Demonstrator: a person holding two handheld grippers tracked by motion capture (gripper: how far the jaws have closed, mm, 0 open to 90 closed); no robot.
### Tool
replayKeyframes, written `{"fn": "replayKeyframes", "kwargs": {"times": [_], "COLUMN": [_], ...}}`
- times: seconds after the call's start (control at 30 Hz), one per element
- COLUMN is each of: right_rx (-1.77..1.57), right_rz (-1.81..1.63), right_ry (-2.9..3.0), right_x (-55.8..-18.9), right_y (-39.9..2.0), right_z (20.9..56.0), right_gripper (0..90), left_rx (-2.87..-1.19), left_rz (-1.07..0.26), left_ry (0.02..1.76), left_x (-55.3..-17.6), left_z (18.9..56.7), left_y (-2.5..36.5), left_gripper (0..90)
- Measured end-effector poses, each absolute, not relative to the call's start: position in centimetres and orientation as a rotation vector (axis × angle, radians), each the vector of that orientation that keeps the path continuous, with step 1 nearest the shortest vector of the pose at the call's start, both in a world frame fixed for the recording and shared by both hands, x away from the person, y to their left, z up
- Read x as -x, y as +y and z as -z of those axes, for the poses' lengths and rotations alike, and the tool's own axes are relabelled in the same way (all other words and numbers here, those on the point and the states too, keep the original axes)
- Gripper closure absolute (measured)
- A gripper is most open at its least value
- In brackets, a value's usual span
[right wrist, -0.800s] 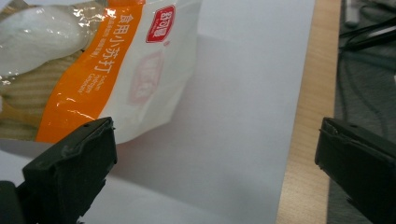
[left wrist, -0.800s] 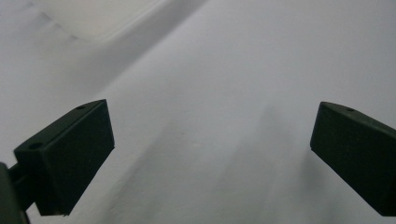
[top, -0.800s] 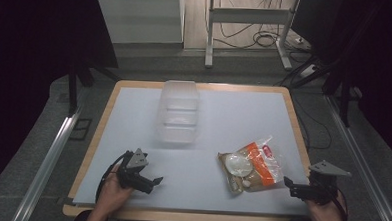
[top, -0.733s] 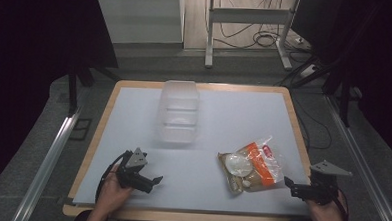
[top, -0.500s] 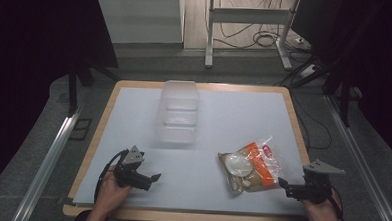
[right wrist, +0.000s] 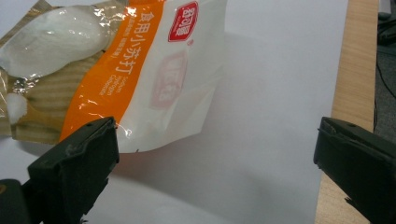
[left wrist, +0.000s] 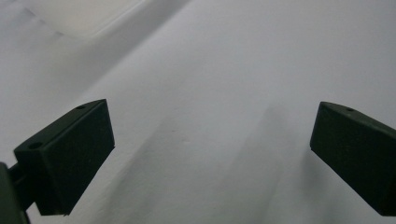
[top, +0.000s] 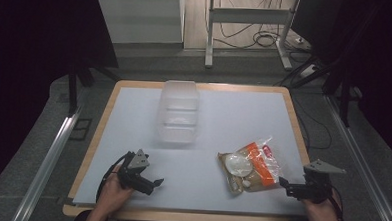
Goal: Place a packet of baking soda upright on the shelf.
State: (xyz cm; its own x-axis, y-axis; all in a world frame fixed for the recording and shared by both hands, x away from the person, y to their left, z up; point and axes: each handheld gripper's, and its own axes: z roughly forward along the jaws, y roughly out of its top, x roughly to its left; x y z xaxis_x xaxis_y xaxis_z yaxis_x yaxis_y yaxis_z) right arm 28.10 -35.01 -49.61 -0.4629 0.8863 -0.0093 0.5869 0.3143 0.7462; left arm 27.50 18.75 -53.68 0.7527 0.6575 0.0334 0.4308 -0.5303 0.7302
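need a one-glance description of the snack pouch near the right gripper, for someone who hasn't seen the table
Start at the white table with its wooden rim and go to the near right corner, just ahead of the right gripper. The pouch lies flat there. It is the one colourful item: an orange stripe, a red logo and a clear window showing something white, unlike the colourless clear plastic container farther back.
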Motion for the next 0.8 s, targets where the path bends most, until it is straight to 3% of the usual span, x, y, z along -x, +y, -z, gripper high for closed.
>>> {"fn": "replayKeyframes", "kwargs": {"times": [0.3,0.7,0.8], "right_rx": [-1.300,-1.308,-1.310], "right_rz": [-0.959,-0.936,-0.912], "right_ry": [2.153,2.148,2.124], "right_x": [-27.9,-27.2,-26.4], "right_y": [-35.0,-34.3,-34.1], "right_z": [49.2,48.0,47.0], "right_gripper": [1.0,15.0,23.4], "left_rx": [-2.217,-2.220,-2.219], "left_rz": [-0.402,-0.407,-0.407], "left_ry": [0.807,0.809,0.811], "left_x": [-27.6,-27.5,-27.5], "left_z": [53.7,53.7,53.7], "left_y": [18.6,18.7,18.7], "left_gripper": [0.0,0.0,0.0]}}
